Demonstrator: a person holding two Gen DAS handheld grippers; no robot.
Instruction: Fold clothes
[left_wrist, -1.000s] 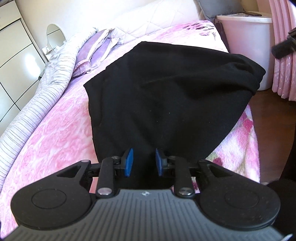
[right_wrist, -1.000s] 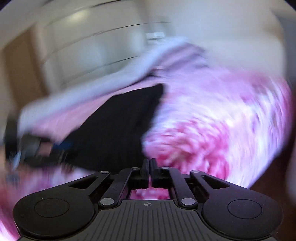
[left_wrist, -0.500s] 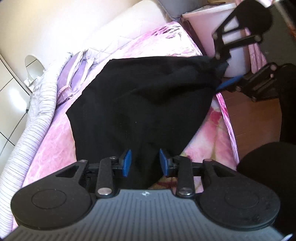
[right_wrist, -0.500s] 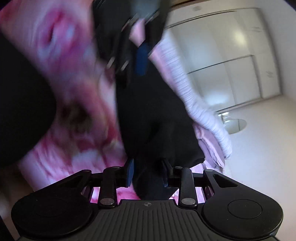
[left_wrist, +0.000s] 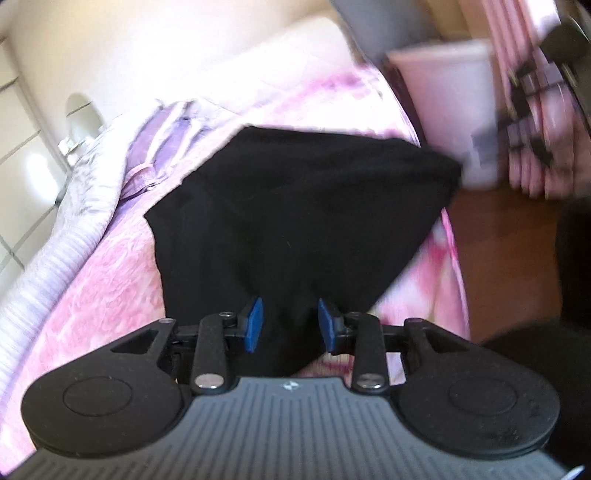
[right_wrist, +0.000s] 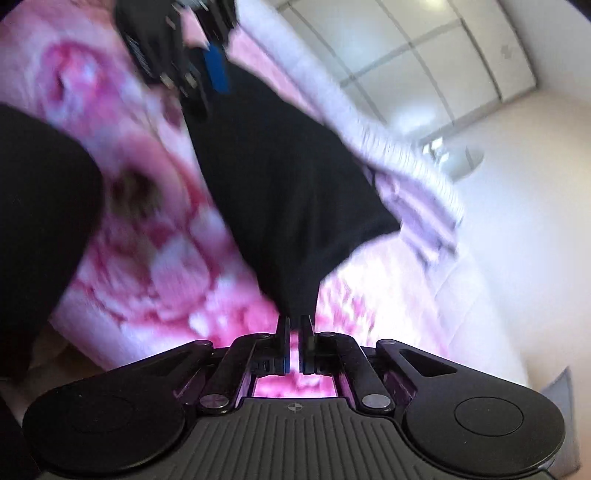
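Since half a second ago the right claw (right_wrist: 294, 325) has left the far corner of the black knit garment (left_wrist: 295, 221) in the left wrist view and now appears as a blur at the upper right; its jaws have just been closing and are clenched on a bunched tip of that cloth. At far left lies a lilac striped quilt (left_wrist: 70, 229), then the pink floral bed cover (left_wrist: 92, 280) carrying the garment, which is spread flat. At the bottom centre, the left claw (left_wrist: 290, 323) has its blue pads (left_wrist: 254, 323) parted, with the garment's near end between them; whether they press on it I cannot tell. Right of the bed stands a pale plastic bin (left_wrist: 447, 99) beside a pink pleated curtain (left_wrist: 517, 33).
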